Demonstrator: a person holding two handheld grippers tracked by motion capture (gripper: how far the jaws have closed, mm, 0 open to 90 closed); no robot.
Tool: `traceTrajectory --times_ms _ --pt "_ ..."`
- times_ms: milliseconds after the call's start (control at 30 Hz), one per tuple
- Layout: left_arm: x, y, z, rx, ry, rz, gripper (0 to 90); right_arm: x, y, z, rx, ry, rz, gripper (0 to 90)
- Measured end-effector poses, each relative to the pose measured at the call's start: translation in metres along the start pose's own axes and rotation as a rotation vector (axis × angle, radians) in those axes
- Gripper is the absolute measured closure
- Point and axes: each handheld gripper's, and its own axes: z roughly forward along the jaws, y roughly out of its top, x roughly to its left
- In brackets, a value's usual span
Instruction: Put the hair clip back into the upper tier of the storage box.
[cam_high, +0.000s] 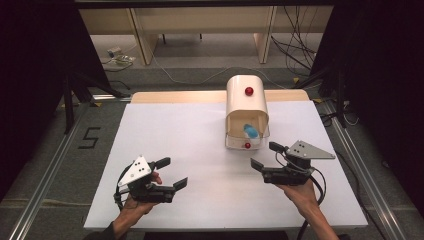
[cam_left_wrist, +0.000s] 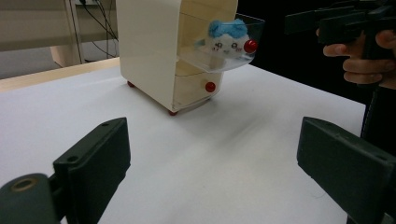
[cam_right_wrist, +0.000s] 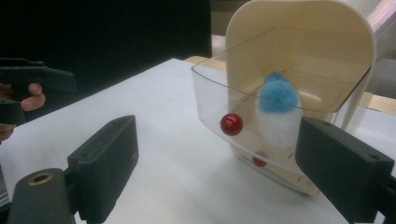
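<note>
Inside the pulled-out clear drawer (cam_right_wrist: 233, 93), a blue-and-white plush toy (cam_right_wrist: 279, 112), both claws apart.

White table (cam_high: 165, 150) taking up centre, pale wooden strip (cam_high: 175, 96) showing along its far edge. Grey carpet floor (cam_high: 45, 145) lying around it, "5" mark (cam_high: 88, 137) sitting on floor at left. Metal rails (cam_high: 42, 185) running along floor on both sides. Light wooden furniture (cam_high: 200, 25) standing behind table. Cables (cam_high: 295, 45) trailing over floor at back right. Black curtains (cam_high: 30, 60) hanging at both sides. Even light falling from above.
</note>
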Motion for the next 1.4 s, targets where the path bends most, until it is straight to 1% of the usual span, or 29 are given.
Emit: traceTrajectory --times_ms 333,567,767,900,1233,1400 --pt "0.0 0.0 0.0 0.004 -0.002 0.003 9.2 0.001 -0.005 -0.001 0.0 0.005 0.002 14.4" --pt "-0.001 0.0 0.001 0.009 -0.012 -0.002 9.2 0.001 -0.008 -0.002 0.007 0.007 0.001 14.4" --pt "-0.001 0.0 0.001 0.009 -0.013 -0.003 9.2 0.001 -0.011 -0.003 0.014 0.009 0.002 14.4" --pt "-0.001 0.0 0.001 0.014 -0.015 0.003 9.2 0.001 -0.013 -0.004 0.016 0.008 0.004 14.4" --pt "-0.001 -0.001 0.001 0.015 -0.015 0.004 9.2 0.002 -0.022 -0.006 0.021 0.007 0.01 14.4" --pt "-0.001 -0.001 0.002 0.016 -0.017 0.004 9.3 0.003 -0.026 -0.007 0.019 0.002 0.003 14.4"
